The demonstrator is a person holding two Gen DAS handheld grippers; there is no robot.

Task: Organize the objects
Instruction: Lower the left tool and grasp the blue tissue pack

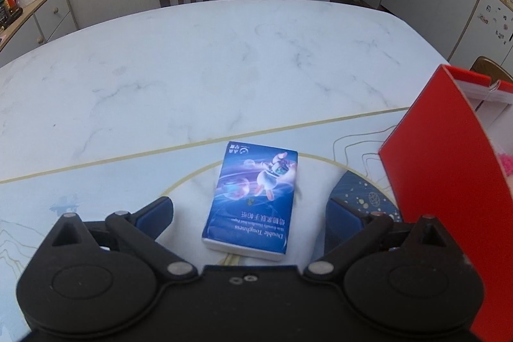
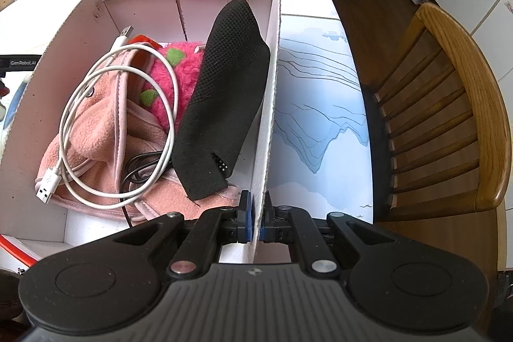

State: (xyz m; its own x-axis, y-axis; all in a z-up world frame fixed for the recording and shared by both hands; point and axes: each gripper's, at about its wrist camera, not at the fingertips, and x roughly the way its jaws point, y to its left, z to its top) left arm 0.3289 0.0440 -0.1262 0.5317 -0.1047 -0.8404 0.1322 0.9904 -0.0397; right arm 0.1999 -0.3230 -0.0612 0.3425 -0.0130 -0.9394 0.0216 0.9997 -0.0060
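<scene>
Left hand-held gripper (image 1: 248,210) gapes wide over the tissue pack (image 1: 253,201); right hand-held gripper (image 2: 258,221) pinches the red box (image 2: 271,117) wall, steadying it.

Both views are evenly lit by soft indoor light; the surface (image 1: 192,60) shows mild glare and faint shadows; fisheye bending curves the edges and darkens the corners; the left view is slightly soft, the right view sharper.

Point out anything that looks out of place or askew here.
The blue tissue pack lies alone on the table, outside the red box. Inside the box, a black mesh piece leans tilted against the wall.
</scene>
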